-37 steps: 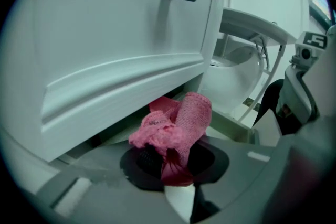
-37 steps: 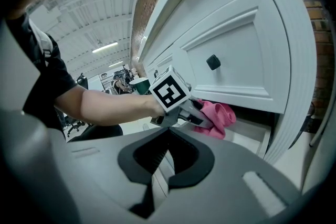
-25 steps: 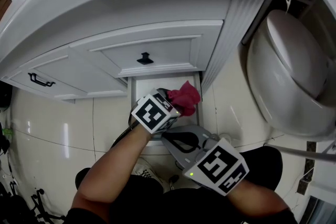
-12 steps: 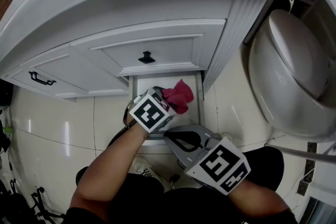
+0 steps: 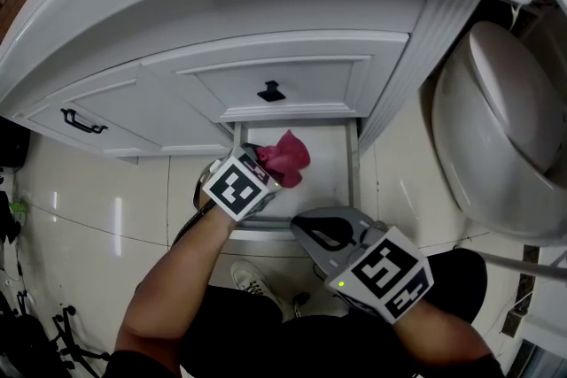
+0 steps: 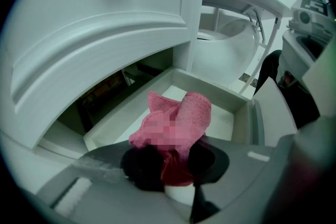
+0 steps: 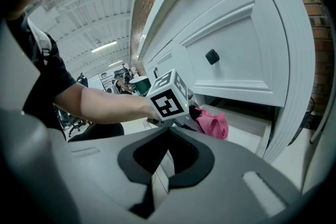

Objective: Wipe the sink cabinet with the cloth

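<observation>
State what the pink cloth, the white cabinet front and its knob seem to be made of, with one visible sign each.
Pink cloth: soft looped textile, probably terry or microfibre; it has a nubbly matte surface and crumpled folds.
White cabinet front: painted wood or board with a satin finish; it has moulded panel edges and a soft sheen.
Knob: black, possibly metal; too small to be sure.

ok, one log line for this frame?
left gripper: shut on pink cloth | pink cloth: above open bottom drawer | right gripper: shut, empty, short of drawer
</observation>
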`<state>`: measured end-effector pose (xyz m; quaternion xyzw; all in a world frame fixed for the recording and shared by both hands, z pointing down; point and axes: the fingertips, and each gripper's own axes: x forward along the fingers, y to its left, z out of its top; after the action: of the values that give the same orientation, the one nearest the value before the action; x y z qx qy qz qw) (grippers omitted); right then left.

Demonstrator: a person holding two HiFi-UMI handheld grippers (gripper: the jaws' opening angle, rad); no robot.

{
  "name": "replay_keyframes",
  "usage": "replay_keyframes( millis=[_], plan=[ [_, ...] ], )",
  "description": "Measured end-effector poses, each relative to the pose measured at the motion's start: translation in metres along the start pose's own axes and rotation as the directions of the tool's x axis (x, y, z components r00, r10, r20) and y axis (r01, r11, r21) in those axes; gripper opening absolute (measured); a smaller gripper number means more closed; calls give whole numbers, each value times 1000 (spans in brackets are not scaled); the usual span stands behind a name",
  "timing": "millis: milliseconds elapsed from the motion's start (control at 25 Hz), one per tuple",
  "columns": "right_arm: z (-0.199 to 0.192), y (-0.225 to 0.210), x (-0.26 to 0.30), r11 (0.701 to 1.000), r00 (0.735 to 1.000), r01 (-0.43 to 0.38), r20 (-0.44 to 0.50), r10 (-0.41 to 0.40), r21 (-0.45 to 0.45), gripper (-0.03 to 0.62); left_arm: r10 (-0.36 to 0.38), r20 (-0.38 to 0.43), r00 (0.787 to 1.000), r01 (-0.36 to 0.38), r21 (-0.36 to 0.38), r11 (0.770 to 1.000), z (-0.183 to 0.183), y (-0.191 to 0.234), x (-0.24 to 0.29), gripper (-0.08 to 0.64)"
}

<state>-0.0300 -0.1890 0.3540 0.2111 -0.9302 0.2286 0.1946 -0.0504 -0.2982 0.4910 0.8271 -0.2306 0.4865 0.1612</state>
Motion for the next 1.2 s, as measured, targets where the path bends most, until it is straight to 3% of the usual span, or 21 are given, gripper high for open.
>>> replay_keyframes(
  millis=[400,720,840,1000,1200],
  plan=[
    [-1,1,3,1000,1000,3,-4,-3,0,8,51,-30,998,-52,-36,998,-32,23,-23,91],
    [-4,1,2,1000,1000,10,-10,-10,-2,8,56,-18,998,-57,-64,996,-35,25,-25,91],
    [-4,5,1,1000,1000,-1,-5,1,-6,8,52,29,998,-50,-60,997,-18,19,-33,91],
    [-6,17,4,999,999,-32,-8,32,-20,8,-35,125,992,39,-28,999,28,-12,-34,91],
    [1,25,-1,998,998,-52,18,53,-41,8,-182,126,975,168,111,979,61,-66,-10,91]
  ],
)
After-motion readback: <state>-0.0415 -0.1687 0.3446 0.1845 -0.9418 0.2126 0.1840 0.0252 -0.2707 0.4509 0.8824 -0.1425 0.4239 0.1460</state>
